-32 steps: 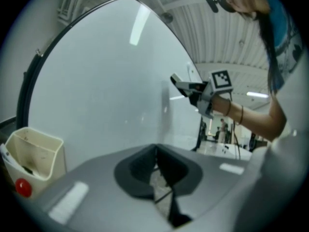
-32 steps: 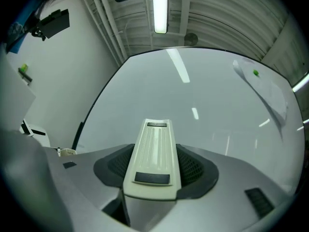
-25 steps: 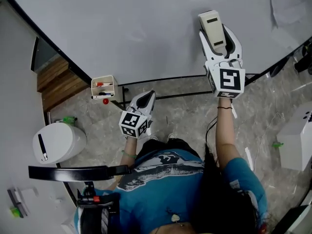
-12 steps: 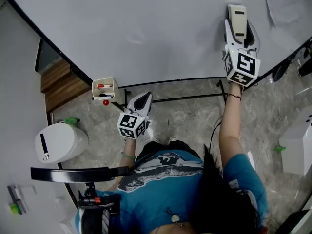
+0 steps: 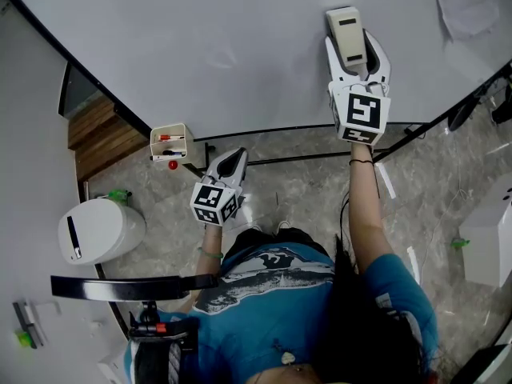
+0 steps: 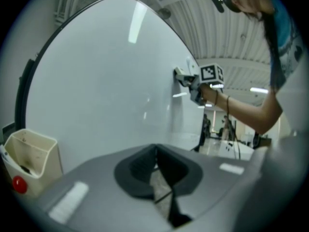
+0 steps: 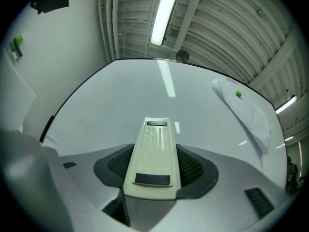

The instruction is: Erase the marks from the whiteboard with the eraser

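Note:
The whiteboard [image 5: 200, 46] fills the top of the head view; I see no marks on it near the eraser. My right gripper [image 5: 352, 50] is shut on the cream eraser [image 5: 347, 35], which is pressed flat against the board. From the right gripper view the eraser [image 7: 153, 153] lies between the jaws and points at the whiteboard [image 7: 111, 105]. My left gripper [image 5: 228, 165] hangs low by the board's bottom edge, shut with nothing in it. The left gripper view has its jaws closed together, the whiteboard [image 6: 96, 81] beyond them, and the right gripper [image 6: 186, 79] on the board.
A cream marker holder [image 5: 170, 143] with markers and a red magnet hangs at the board's lower edge, also in the left gripper view as the holder [image 6: 29, 158]. A sheet of paper [image 5: 468, 6] is pinned at the board's upper right. A white bin [image 5: 98, 230] stands on the floor.
My right gripper with the eraser swept right along the board and has now come back left. The left gripper has barely moved.

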Motion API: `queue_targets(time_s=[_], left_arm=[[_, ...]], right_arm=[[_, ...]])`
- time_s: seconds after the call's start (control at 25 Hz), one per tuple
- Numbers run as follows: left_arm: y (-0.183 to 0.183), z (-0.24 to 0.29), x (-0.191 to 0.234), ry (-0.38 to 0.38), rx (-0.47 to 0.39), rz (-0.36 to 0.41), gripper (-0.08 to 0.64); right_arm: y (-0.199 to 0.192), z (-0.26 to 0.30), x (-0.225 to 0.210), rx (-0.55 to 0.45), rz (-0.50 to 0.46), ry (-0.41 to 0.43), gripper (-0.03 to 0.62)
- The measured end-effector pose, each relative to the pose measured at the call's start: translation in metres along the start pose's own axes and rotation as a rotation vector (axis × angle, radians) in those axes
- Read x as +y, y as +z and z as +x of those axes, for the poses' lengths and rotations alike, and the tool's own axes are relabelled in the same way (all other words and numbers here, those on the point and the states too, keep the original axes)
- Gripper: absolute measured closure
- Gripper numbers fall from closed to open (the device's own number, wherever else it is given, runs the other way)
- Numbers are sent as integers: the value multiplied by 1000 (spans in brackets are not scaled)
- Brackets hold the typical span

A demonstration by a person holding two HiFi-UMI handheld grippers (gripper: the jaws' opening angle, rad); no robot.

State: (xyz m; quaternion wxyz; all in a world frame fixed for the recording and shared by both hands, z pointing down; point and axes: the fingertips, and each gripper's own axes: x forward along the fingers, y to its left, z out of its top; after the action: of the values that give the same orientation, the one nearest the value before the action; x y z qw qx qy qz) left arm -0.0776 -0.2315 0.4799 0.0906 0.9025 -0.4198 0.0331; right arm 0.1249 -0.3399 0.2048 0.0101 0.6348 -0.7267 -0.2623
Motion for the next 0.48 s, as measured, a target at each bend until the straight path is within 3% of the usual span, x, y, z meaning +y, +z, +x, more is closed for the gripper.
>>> queue_targets(time_s=[0.48], left_arm=[[-5, -4, 6, 23, 6, -5, 555]], right_arm=[[-33, 1, 192, 49, -184, 304, 328]])
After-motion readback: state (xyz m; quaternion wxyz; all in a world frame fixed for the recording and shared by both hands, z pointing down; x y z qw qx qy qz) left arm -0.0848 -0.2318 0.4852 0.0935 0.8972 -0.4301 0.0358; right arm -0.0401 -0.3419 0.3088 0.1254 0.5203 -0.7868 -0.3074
